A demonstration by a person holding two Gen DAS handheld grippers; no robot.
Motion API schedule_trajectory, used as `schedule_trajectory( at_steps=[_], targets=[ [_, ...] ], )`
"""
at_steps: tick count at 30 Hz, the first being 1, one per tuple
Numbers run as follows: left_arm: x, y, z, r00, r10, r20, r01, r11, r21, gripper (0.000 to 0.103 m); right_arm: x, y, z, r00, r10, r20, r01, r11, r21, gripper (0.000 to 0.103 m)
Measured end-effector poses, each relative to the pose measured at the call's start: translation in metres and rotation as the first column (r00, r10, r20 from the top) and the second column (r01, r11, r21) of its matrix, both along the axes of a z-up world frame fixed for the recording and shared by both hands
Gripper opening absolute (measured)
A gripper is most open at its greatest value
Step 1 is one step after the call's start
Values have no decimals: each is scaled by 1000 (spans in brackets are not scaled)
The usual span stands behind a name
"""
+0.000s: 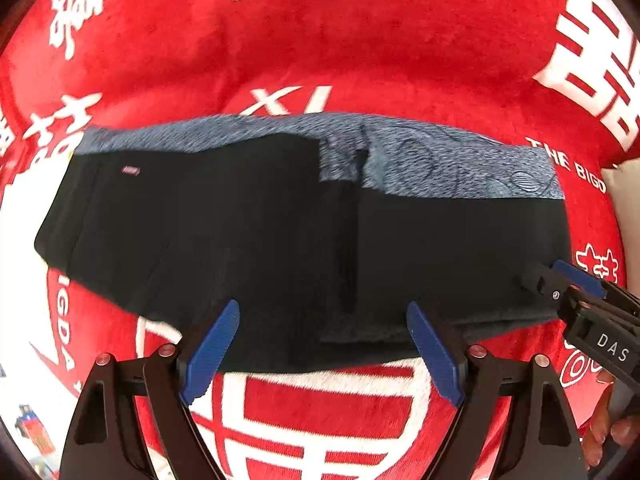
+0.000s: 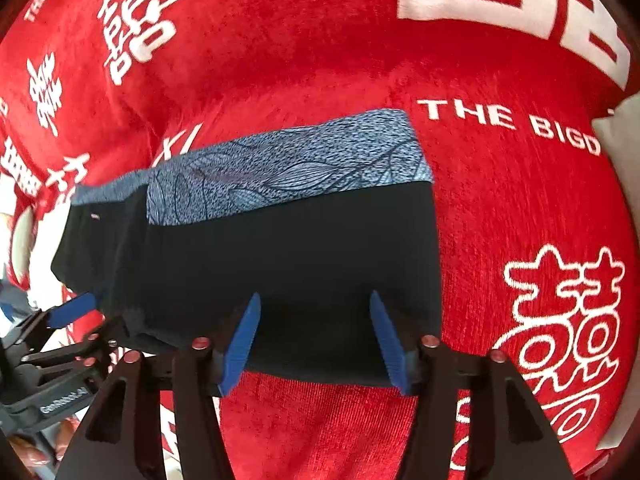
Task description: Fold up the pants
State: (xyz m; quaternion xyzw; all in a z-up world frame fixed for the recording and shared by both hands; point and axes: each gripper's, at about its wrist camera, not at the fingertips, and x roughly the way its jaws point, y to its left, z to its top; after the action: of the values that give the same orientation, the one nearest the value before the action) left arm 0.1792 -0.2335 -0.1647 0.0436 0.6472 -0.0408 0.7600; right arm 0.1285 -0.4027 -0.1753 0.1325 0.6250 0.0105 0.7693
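Both tongs (image 1: 323, 346) (image 2: 316, 344) gape, empty, over folded pants (image 1: 280, 248) — only left view shows fingers (image 1: 600, 436).

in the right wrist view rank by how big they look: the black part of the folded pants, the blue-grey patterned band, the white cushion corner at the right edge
1. Black fabric part of the folded pants, largest.
2. Blue-grey leaf-patterned band along its far edge.
3. White cushion corner, smallest, though cut off by the frame, so its full size is unknown.
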Motion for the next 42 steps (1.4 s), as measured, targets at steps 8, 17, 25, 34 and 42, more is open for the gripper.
schedule_trajectory(
  at_steps=[8,17,25,34,42],
  targets=[
    [-11,15,-5,1000,17,-23,-18,1000,-23,87,0,21,4,998,68,-11,-69,993,-94,64],
    [-14,64,-6,997,63,-35,-66,995,-81,87,-8,68,21,997,75,27,-75,997,-4,60],
    [-21,123,-14,990,124,-61,-129,988,-89,87,19,122,12,994,104,24,-104,995,-4,35],
    [-21,172,-21,977,196,-87,-207,970,-128,87,22,136,-18,996,53,-65,-57,997,-48,58],
    [-16,201,-19,968,240,-79,-250,956,-155,87,26,170,-23,983,154,-95,-170,967,-188,72]
  ],
)
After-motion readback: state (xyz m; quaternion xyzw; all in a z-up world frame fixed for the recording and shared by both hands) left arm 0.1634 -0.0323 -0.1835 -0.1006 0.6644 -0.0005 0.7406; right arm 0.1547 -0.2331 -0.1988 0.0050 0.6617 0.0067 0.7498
